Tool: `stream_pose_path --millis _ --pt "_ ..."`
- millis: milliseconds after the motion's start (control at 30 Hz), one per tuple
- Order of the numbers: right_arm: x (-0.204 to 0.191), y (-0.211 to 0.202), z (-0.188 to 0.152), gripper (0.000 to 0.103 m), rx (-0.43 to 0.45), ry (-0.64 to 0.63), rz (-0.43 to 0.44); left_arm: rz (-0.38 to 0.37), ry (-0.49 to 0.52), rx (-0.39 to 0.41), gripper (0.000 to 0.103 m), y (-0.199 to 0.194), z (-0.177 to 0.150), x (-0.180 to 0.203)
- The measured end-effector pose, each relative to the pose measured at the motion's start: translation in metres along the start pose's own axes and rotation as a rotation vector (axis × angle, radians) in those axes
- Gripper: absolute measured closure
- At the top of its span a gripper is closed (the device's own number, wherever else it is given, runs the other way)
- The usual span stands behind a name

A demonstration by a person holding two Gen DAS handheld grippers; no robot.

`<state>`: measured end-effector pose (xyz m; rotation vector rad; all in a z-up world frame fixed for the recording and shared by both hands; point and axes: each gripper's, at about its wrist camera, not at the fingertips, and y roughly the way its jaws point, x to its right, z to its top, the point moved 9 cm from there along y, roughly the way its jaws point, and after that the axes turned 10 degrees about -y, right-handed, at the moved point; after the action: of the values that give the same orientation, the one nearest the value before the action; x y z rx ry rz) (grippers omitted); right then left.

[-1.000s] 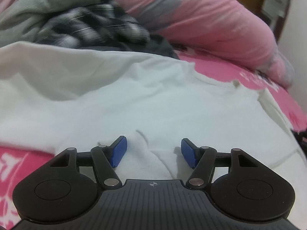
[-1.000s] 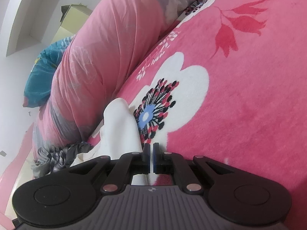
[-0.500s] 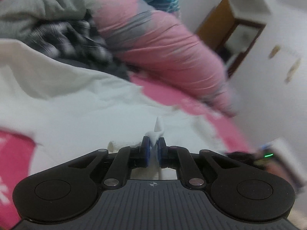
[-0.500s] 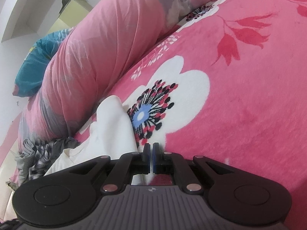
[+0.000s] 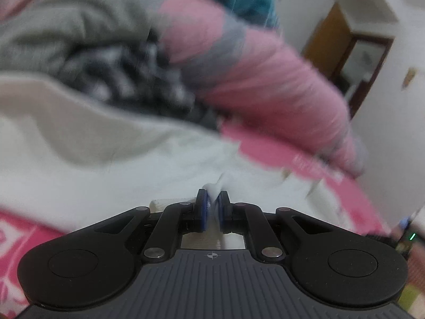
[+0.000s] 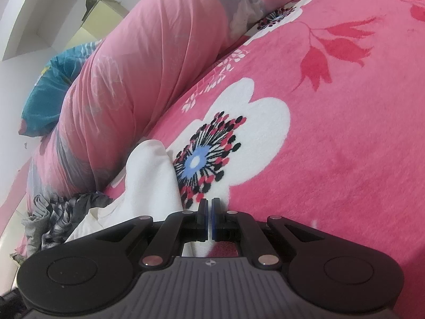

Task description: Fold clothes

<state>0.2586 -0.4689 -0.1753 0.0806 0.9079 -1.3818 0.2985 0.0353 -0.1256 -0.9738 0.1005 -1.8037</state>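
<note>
Left claw (image 5: 212,207) clamped on a pinch of the soft white cotton garment (image 5: 132,170): light, limp, drapes; grab hems or corners. Right claw (image 6: 209,219) closed, whether it traps cloth I can't tell.

My left gripper (image 5: 212,204) has black linkage arms with silver pivot screws, round black discs at either side, blue pads on its fingertips, and a ribbed grey body bearing a small crosshair mark. My right gripper (image 6: 209,219) looks just the same.
</note>
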Motion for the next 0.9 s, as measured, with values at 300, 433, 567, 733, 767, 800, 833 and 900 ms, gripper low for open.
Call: stream_pose_path --millis 300,433,567,733,767,800,833,900 --pt "0.0 -0.001 0.0 0.102 0.001 0.008 0.004 0.048 -0.076 -0.157 0.091 0.006 -0.02 -0.031" --pt "-0.001 -0.001 -0.001 0.102 0.003 0.009 0.003 0.022 -0.147 -0.178 0.09 -0.001 -0.013 -0.038" --pt "-0.001 -0.001 -0.001 0.102 0.004 0.011 0.005 0.015 -0.133 -0.103 0.086 -0.017 0.003 -0.042" --pt "-0.01 -0.006 0.004 0.1 0.015 -0.067 -0.084 0.007 -0.111 -0.025 0.074 -0.024 0.018 -0.047" --pt "-0.021 -0.013 0.007 0.1 0.038 -0.133 -0.125 0.003 -0.122 -0.03 0.074 -0.023 0.018 -0.05" --pt "-0.047 -0.021 0.007 0.1 0.057 -0.22 -0.126 0.0 -0.128 -0.046 0.074 -0.019 0.017 -0.052" --pt "-0.076 -0.028 0.004 0.1 0.074 -0.311 -0.111 -0.004 -0.133 -0.063 0.074 -0.016 0.015 -0.055" --pt "-0.142 -0.038 -0.009 0.099 0.079 -0.511 -0.063 -0.007 -0.137 -0.087 0.074 -0.011 0.012 -0.057"
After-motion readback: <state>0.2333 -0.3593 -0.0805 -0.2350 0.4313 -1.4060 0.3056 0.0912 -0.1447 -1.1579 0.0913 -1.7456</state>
